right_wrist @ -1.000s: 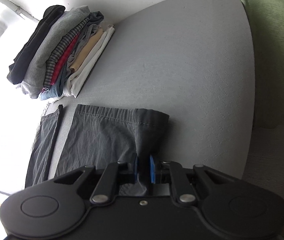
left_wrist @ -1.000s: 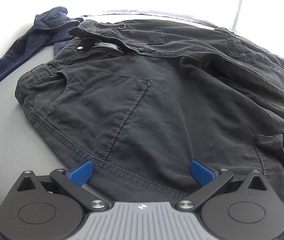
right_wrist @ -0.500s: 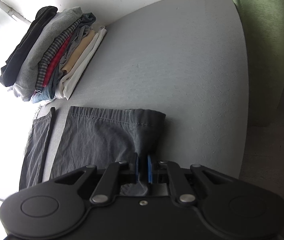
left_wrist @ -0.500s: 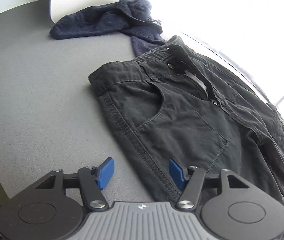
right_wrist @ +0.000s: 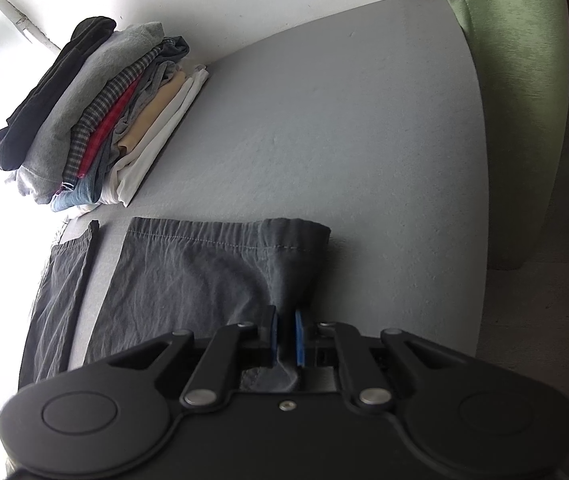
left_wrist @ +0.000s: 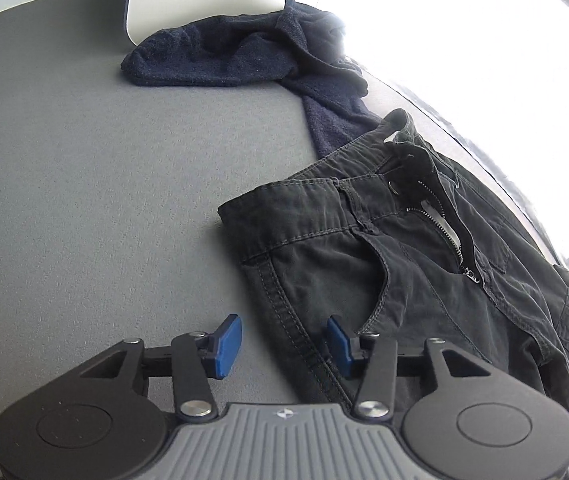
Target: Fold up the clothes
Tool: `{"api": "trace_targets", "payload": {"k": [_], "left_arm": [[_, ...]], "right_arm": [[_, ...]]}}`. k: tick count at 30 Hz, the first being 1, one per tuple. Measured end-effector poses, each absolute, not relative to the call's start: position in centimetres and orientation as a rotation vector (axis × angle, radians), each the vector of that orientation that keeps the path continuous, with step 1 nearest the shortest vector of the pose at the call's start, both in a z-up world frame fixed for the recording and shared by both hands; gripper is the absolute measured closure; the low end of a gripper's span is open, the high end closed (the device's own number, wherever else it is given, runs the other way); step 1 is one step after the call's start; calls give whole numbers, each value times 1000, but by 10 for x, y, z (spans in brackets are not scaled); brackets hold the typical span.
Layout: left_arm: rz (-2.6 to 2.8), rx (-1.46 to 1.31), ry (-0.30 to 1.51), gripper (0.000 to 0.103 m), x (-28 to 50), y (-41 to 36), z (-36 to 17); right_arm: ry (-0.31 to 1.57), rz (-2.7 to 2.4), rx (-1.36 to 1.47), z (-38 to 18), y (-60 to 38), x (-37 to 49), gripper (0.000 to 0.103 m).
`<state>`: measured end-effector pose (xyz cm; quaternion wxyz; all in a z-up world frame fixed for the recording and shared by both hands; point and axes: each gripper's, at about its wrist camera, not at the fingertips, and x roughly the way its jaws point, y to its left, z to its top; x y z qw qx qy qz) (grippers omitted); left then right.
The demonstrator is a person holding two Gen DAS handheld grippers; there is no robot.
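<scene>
Black cargo trousers [left_wrist: 424, 280] are spread flat on the grey counter [left_wrist: 84, 200]. A leg hem [right_wrist: 296, 256] is pinched by the right gripper [right_wrist: 285, 338]. The left gripper [left_wrist: 284, 338] is held open astride the hip seam. Fold setup step is judged; next, closing on that seam.

Dark charcoal trousers [left_wrist: 424, 280], spread flat on grey table [left_wrist: 84, 180], waistband crumpled, fly unzipped, button undone. Side seam running between the spread blue pads of left gripper [left_wrist: 284, 344], waist corner just ahead of them. Leg hems [right_wrist: 220, 236] lying ahead of right gripper [right_wrist: 285, 338], nearer leg's edge pinched between its pads, fabric bunched there. Second leg [right_wrist: 64, 280] farther left, apart by a strip of table.
</scene>
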<state>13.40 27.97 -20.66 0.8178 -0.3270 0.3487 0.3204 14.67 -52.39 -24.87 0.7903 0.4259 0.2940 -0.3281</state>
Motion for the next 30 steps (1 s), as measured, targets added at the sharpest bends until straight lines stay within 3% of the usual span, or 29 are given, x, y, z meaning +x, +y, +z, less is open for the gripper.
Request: {"api": "trace_targets", "payload": {"k": [5,9,10,12,14,16,21,30], "left_arm": [[662,-650,757,13,155,281,-210],[677,-576,789,12,171,276,-213],[682,-572,789,16,172,275,-213],[694,-575,778,38,173,277,-211],[709,-604,761,79,170,282,-209],[679,-693,720,97,163,290,-206],[648,-754,598,100,154,291,-174],[557,-576,413,100,150,265,-68]], "right_arm": [[621,-729,903,-248,-519,148,95],[609,-737,906,-248,-517,148,96],[603,-743,928,-248,-518,147,95],[590,-752,990,-249,-522,145,95],[576,-755,1066,-250,-527,142,95],[567,-754,1130,-250,-532,140,96],[472,-683,1171,-227,-532,141,100],[144,-424,1292,-135,-523,153,101]]}}
